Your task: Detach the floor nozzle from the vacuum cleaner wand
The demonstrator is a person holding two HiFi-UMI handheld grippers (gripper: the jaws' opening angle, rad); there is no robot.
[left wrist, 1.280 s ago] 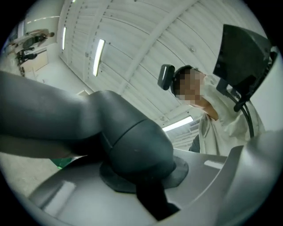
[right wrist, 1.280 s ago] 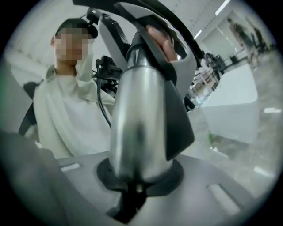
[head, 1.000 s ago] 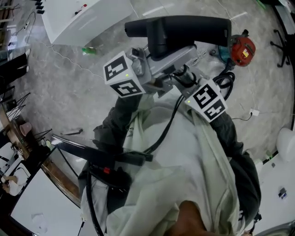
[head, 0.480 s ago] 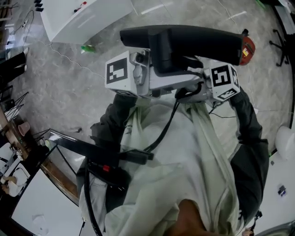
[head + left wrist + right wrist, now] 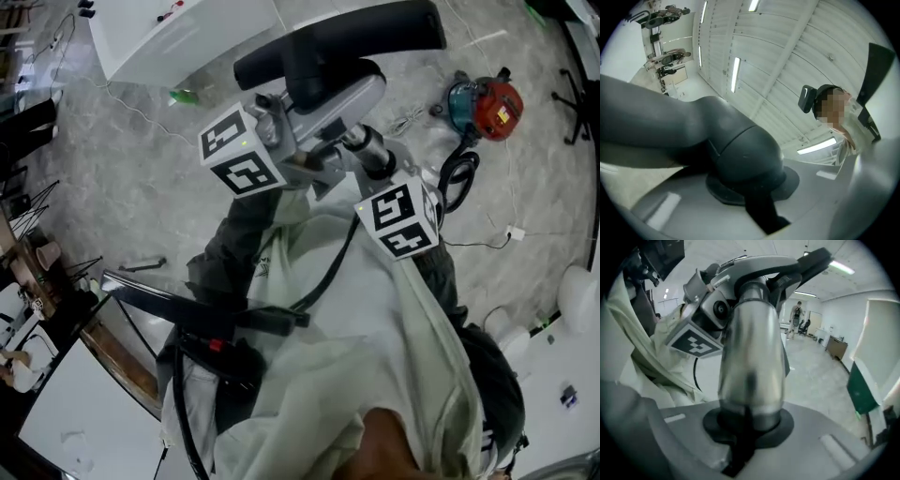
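Head view: both grippers are held in front of the chest, above the grey marbled floor (image 5: 141, 187). The floor nozzle (image 5: 347, 37) is raised off the floor, and its long black head lies crosswise at the top of the view.

Left gripper (image 5: 314, 117): the nozzle's dark grey neck (image 5: 693, 136) is seen between the jaws in the left gripper view, and the jaws are clamped on it. They have just been closing a little further on this neck. Ceiling light strips (image 5: 734, 74) are seen behind, so this gripper is tilted upward.

Right gripper (image 5: 375, 173): the jaws are clamped on the silver wand (image 5: 750, 357), which fills the middle of the right gripper view. The wand is seen running up into the grey joint below the nozzle head, so the nozzle is recorded as not yet detached. The left gripper's marker cube (image 5: 696, 344) is seen just beside the wand.

The two grippers are close together, the right one lower and nearer the body. A black cable (image 5: 333, 267) is draped over the person's pale garment (image 5: 375, 337). A red and teal machine (image 5: 487, 101) is noted on the floor, well apart from the nozzle.
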